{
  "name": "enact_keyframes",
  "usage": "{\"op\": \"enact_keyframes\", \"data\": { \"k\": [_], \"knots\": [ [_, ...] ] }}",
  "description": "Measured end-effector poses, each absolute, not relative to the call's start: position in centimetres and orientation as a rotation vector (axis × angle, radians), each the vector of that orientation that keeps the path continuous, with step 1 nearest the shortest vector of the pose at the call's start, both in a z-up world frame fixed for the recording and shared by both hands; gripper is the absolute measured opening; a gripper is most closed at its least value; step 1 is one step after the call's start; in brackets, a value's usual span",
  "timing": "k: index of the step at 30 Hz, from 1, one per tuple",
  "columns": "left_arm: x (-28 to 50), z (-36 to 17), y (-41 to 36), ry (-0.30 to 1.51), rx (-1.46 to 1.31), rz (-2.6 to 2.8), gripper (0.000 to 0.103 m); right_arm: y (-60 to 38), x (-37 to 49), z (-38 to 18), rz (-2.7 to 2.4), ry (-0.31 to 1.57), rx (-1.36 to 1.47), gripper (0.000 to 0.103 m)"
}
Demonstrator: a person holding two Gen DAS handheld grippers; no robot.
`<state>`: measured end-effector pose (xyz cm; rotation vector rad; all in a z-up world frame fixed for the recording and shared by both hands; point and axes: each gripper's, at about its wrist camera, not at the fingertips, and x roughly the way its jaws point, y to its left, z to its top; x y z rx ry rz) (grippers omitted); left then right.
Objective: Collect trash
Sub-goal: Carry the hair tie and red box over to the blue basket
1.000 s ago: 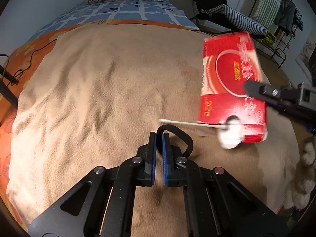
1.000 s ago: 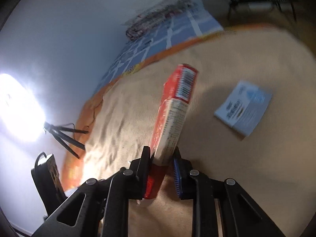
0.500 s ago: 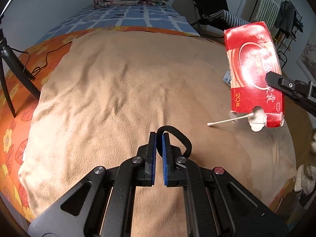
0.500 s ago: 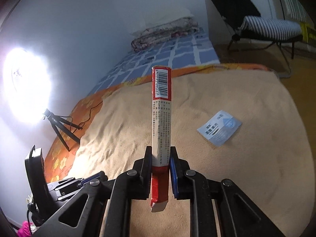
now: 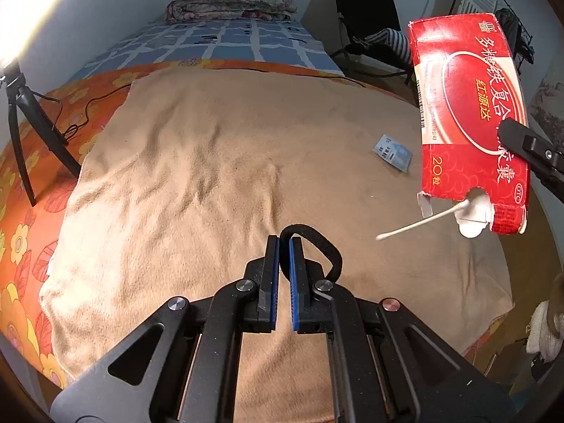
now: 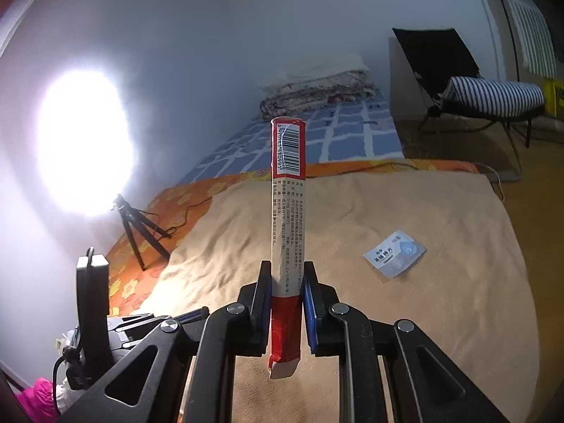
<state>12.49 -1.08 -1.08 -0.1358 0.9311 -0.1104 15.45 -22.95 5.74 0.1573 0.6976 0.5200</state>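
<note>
My right gripper [image 6: 286, 282] is shut on a flat red medicine box [image 6: 287, 211], held upright above the bed. The left wrist view shows the box [image 5: 472, 123] at the right, high over the tan blanket [image 5: 211, 162], with a cotton swab [image 5: 423, 224] sticking out of its open lower end. My left gripper [image 5: 284, 246] is shut on a black loop band [image 5: 324, 250] just above the blanket. A small blue-white sachet [image 5: 393, 151] lies on the blanket; it also shows in the right wrist view [image 6: 394, 253].
A black tripod [image 5: 24, 130] with a bright lamp stands left of the bed on the orange floral sheet [image 5: 21, 218]. Folded quilts [image 5: 232, 3] lie at the bed's head. A black chair with a striped cushion [image 6: 493, 95] stands beyond the bed.
My right gripper has lifted the red box up and to the right and turned it upright. The swab hangs from its lower end. The left gripper has pulled back, still holding the band.
</note>
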Motion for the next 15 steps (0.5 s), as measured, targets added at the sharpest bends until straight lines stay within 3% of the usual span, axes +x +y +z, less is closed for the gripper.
{"op": "enact_keyframes", "data": {
  "k": [15],
  "knots": [
    [8.6,4.1,-7.7,0.868,-0.132,-0.321,0.003,-22.5,12.7,5.9,0.574,0.714,0.191,0.014]
  ]
}}
